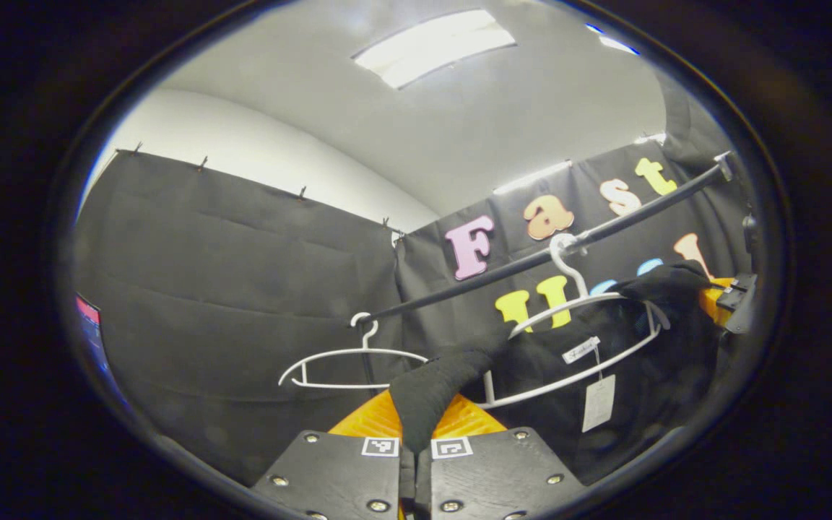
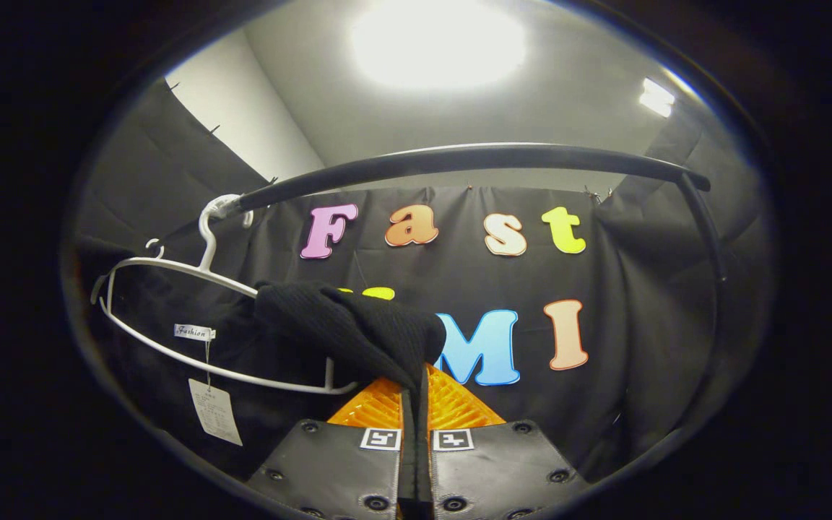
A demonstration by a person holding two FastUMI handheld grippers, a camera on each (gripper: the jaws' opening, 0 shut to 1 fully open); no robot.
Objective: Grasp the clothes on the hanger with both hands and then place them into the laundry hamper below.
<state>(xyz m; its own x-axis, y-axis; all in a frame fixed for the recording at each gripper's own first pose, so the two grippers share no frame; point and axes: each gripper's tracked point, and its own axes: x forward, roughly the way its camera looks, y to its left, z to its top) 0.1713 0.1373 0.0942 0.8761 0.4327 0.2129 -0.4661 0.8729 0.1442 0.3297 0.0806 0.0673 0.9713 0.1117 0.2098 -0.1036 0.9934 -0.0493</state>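
Note:
A black knit garment (image 1: 604, 361) hangs on a white hanger (image 1: 589, 300) hooked over the black rail (image 1: 531, 261). My left gripper (image 1: 414, 433) is shut on the garment's near shoulder, which is pulled off the hanger's end toward me. At the far right of the left gripper view, the right gripper (image 1: 730, 296) grips the other shoulder. In the right gripper view my right gripper (image 2: 416, 404) is shut on a fold of the black garment (image 2: 351, 325), beside the white hanger (image 2: 192, 271). A paper tag (image 2: 214, 412) dangles from the collar.
A second, bare white hanger (image 1: 347, 357) hangs on the rail to the left of the garment. The rail (image 2: 474, 155) curves overhead and bends down at the right (image 2: 712, 238). Black cloth walls close in behind and on both sides.

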